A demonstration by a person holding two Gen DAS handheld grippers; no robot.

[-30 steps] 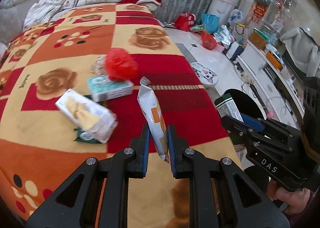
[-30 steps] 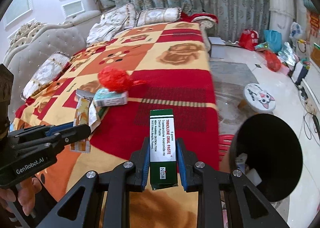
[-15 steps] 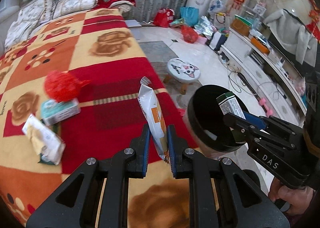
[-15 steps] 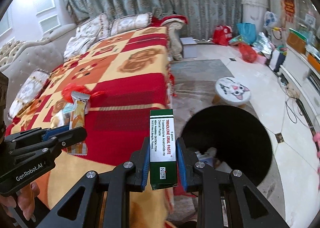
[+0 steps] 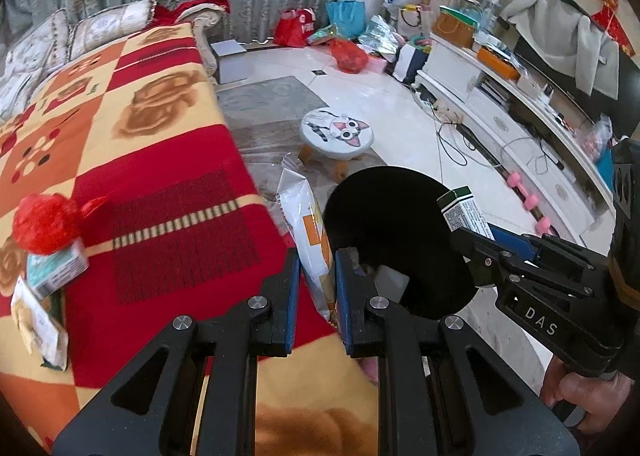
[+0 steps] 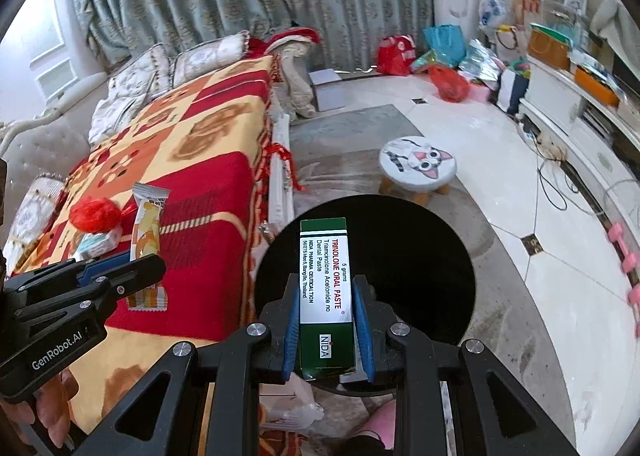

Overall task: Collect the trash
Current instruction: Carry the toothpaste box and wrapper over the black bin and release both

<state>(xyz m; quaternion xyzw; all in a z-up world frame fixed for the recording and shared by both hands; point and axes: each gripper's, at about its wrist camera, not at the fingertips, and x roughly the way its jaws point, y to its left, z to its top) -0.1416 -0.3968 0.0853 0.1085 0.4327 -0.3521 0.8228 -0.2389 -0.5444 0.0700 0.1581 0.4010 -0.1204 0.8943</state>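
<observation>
Gripping a green-and-white oral paste box (image 6: 326, 296), the right gripper (image 6: 326, 330) has its blue-padded jaws closed against the box's long sides, the box pointing forward and, as its own camera sees it, directly over the mouth of the black bin (image 6: 420, 252). The left gripper (image 5: 316, 288) is likewise clamped, on a white-and-orange snack wrapper (image 5: 306, 232) that stands up between its jaws; from the left wrist view the wrapper sits at the bin's near-left rim, by the edge of the bed (whether it is truly over the opening or short of it cannot be told).

Beyond the bin, on the bed's red-and-yellow blanket (image 5: 160, 160), more rubbish waits: a crumpled red bag (image 5: 46, 222) resting on a small teal carton (image 5: 56, 270), and a pale wrapped packet (image 5: 38, 326) just beside them. A cat-face stool (image 5: 336, 134) stands on the floor past the bin.

The judgement here is that both items are about to be dropped. The box looks safe. The wrapper is the risk: it is light and floppy, and released so close to the rim it could catch the lip or flutter down between bin and bed. The two grippers are also near each other above the bin, so a hurried release could knock one against the other.
</observation>
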